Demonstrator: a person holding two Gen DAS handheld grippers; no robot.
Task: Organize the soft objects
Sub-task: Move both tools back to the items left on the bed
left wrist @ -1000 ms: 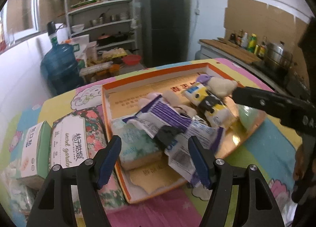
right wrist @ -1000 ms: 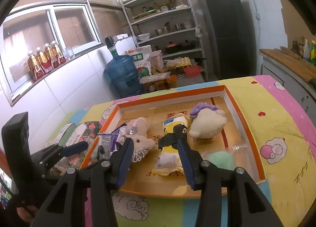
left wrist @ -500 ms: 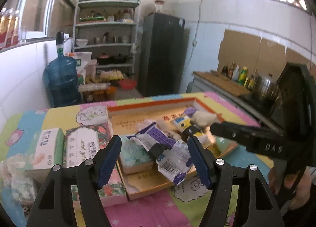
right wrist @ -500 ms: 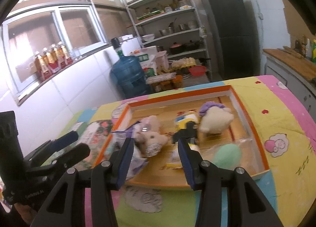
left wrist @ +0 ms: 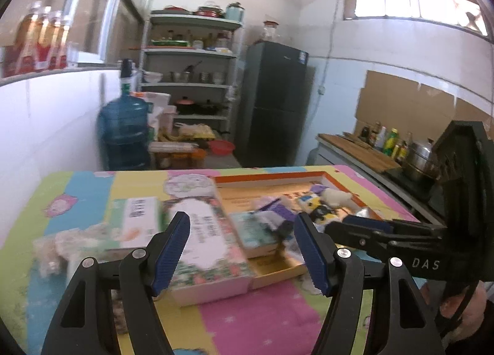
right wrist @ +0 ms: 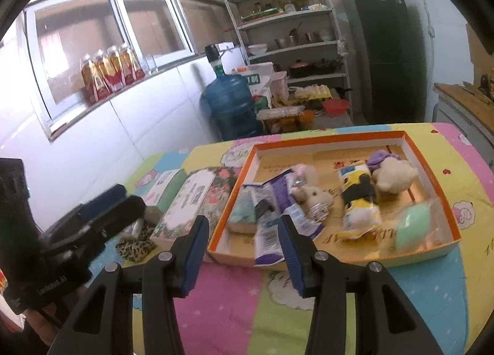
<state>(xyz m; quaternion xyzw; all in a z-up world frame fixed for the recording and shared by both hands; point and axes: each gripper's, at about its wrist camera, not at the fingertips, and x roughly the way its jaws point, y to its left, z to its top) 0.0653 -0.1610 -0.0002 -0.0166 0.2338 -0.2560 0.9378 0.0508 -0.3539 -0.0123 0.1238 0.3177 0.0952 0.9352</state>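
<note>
Both grippers above near edge of table (right wrist: 432, 299), pointing down at it. Left gripper (left wrist: 240, 250): fingers apart, nothing between. Right gripper (right wrist: 242, 251): fingers apart, nothing held. Orange-rimmed tray (right wrist: 444, 200) toward far right corner of table holds the soft objects: cream plush (right wrist: 395, 174), small plush (right wrist: 311, 194), green pouch (right wrist: 412, 226), yellow packet (right wrist: 358, 200), purple-white packets (right wrist: 271, 219). Floral box (right wrist: 191, 203) and white-green box (right wrist: 163, 186) lie just left of tray, outside it
</note>
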